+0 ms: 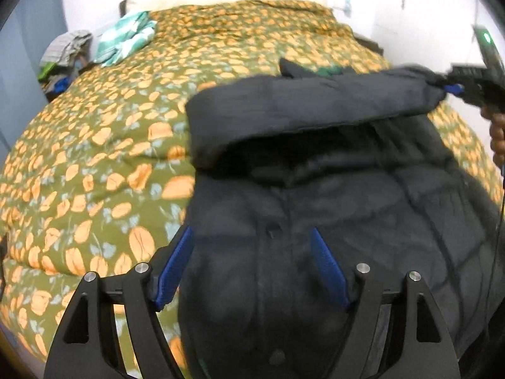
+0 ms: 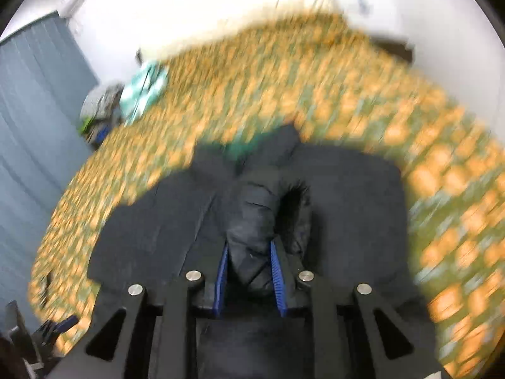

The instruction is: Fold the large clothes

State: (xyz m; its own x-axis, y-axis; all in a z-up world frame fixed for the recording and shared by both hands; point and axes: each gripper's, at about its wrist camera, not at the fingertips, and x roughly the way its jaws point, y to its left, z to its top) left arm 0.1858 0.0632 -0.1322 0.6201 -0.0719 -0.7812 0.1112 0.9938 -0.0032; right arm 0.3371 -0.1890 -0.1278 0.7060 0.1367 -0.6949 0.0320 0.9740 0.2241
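Sleeve-folding is the step now: the right tool pinches the sleeve of the black puffy jacket on the bed. The left tool hangs over it, spread wide (holding nothing). Next, I think, lay the sleeve flat across the chest.

Right gripper, jaws clamped on black jacket's sleeve; jacket spread on orange-patterned bedspread

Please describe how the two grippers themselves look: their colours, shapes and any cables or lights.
The left gripper is matte black, with flat cut-out struts, round silver bolts and two fingers faced with ribbed blue pads. The right gripper has the same black frame, silver bolts and blue pads. Seen from the left wrist camera, its body carries a small green light, and a thin dark cable hangs below it.
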